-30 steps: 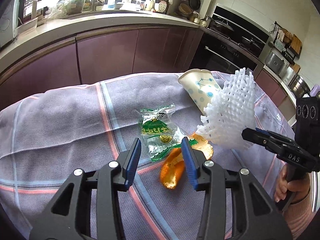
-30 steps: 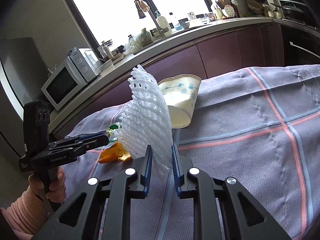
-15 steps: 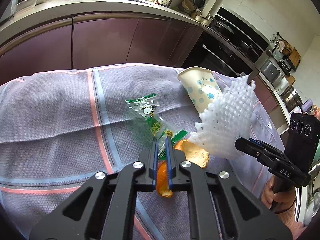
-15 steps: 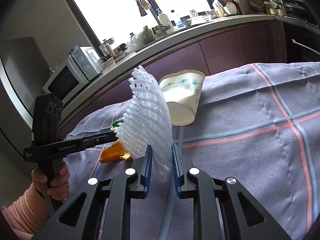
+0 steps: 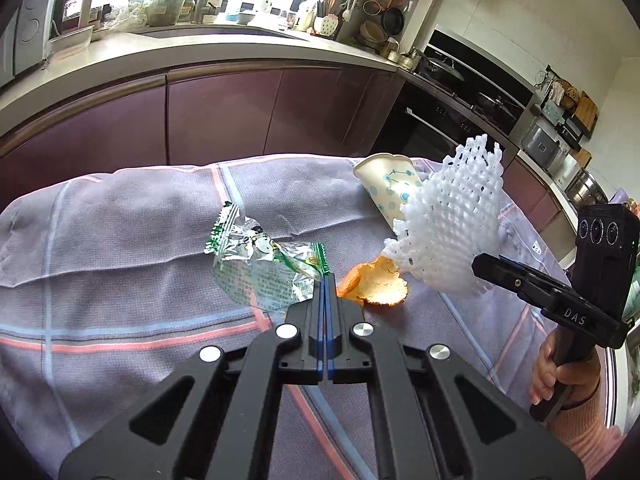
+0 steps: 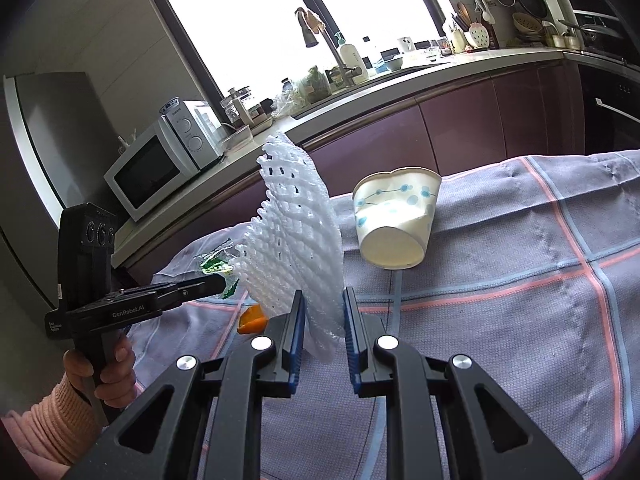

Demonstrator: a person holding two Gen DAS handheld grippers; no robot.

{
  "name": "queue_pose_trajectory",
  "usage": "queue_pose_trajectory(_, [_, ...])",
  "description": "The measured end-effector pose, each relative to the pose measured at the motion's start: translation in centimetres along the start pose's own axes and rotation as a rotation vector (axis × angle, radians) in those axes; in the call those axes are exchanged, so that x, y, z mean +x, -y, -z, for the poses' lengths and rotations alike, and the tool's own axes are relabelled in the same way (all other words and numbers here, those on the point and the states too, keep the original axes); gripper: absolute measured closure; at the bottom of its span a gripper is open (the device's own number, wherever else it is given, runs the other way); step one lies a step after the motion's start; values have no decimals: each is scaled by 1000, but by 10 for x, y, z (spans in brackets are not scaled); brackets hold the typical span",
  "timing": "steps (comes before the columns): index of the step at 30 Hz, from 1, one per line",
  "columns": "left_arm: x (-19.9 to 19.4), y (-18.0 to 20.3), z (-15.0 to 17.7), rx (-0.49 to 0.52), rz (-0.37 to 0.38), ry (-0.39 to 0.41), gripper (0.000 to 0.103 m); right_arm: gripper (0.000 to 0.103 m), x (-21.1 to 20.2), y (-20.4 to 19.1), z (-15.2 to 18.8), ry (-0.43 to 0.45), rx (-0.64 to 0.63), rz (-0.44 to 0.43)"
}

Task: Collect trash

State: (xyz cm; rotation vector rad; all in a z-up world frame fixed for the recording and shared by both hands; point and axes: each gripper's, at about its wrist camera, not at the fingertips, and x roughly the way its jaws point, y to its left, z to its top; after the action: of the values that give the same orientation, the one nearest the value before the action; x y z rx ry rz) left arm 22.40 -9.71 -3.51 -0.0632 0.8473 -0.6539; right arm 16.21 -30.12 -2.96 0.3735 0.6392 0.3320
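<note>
We've got the left hand-held gripper [image 5: 325,280] pinched tight on one corner of the crinkly green wrapper [image 5: 262,266], its jaws having just closed; the rest trails up and left across the cloth-covered surface [image 5: 120,240]. Our right hand-held gripper [image 6: 323,304] clamps the white foam net [image 6: 298,240], standing upright. The orange peel [image 5: 374,282] lies just right of our left tips, nearer that hand, long side crosswise. The paper cup [image 6: 394,220] lies tipped beyond

left tongs [image 5: 325,280] just closed, gripping wrapper [image 5: 264,268]
</note>
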Motion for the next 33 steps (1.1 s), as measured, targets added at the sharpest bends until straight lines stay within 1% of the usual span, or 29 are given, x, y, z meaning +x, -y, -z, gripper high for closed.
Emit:
queue_pose_trajectory(2, [-14,-3,6,3,-29,17,102,86,-2,-9,0,0,-12,-14])
queue_pose_trajectory(7, [-50,-18,26,-7,-64,48,102,86,2,-34,7,-20,-45,-65])
queue_pose_trajectory(13, [-94,-47,51,-79,-69,80,102,86,15,-69,21,-58,-76,-133])
queue_pose_trajectory(18, [-133,-70,79,-130,-95,112,102,86,28,-100,28,-90,-103,-190])
queue_pose_trajectory(25, [-179,-91,111,-154,-170,138,102,86,49,-141,37,-136,-146,-258])
queue_pose_trajectory(33, [-233,-117,139,-191,-252,193,102,86,74,-195,41,-191,-208,-328])
